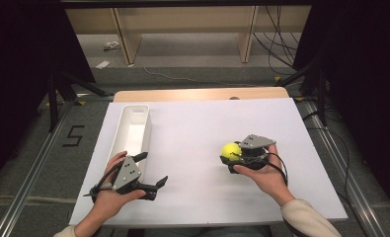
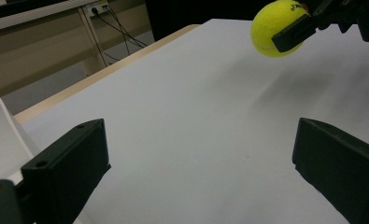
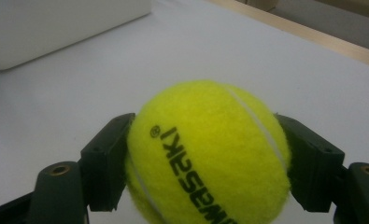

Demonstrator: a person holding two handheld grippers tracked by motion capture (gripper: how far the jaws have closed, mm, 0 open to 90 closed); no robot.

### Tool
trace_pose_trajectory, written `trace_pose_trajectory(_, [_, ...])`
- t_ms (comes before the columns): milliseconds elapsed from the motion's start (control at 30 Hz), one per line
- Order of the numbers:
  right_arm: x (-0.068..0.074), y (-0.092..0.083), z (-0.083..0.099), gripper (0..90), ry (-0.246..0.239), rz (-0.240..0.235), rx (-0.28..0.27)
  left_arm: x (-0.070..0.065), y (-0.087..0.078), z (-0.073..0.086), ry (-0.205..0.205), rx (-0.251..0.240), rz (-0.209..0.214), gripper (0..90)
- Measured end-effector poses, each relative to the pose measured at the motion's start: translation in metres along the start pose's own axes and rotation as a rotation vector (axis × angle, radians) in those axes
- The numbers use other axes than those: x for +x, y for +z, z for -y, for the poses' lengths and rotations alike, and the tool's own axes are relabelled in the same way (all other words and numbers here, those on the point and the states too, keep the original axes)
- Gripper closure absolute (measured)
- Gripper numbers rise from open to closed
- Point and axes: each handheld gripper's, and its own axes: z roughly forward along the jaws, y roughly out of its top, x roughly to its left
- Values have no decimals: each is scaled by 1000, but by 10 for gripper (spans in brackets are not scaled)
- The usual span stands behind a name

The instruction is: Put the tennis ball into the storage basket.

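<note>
A yellow tennis ball (image 1: 230,151) (image 3: 208,154) with black lettering sits between the two black jaws of my right gripper (image 1: 232,157), which is shut on it right of the table's middle. The left gripper view catches the same ball (image 2: 272,29) at the top right, pinched by the other gripper's jaw and held above the white surface. My left gripper (image 1: 153,170) rests at the front left, its jaws spread wide with only bare table between them (image 2: 201,154).
A long white tray (image 1: 131,129) lies along the left side of the white table cover (image 1: 192,123), just beyond my left hand; its corner (image 2: 0,140) is in the left gripper view. Wooden table edge, floor cables and stands lie behind.
</note>
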Motion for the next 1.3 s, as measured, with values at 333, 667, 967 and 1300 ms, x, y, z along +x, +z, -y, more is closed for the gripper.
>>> trace_pose_trajectory(333, [4, 5, -4, 266, -7, -12, -8, 0, 0, 0, 0, -1, 2, 32])
trace_pose_trajectory(667, [7, 9, -7, 266, -10, -16, -10, 0, 0, 0, -1, 0, 2, 32])
trace_pose_trajectory(967, [9, 12, -10, 266, -9, -19, -15, 0, 0, 0, -1, 0, 3, 33])
trace_pose_trajectory(1300, [10, 15, -14, 266, -11, -25, -21, -1, 0, 0, -1, 0, 3, 33])
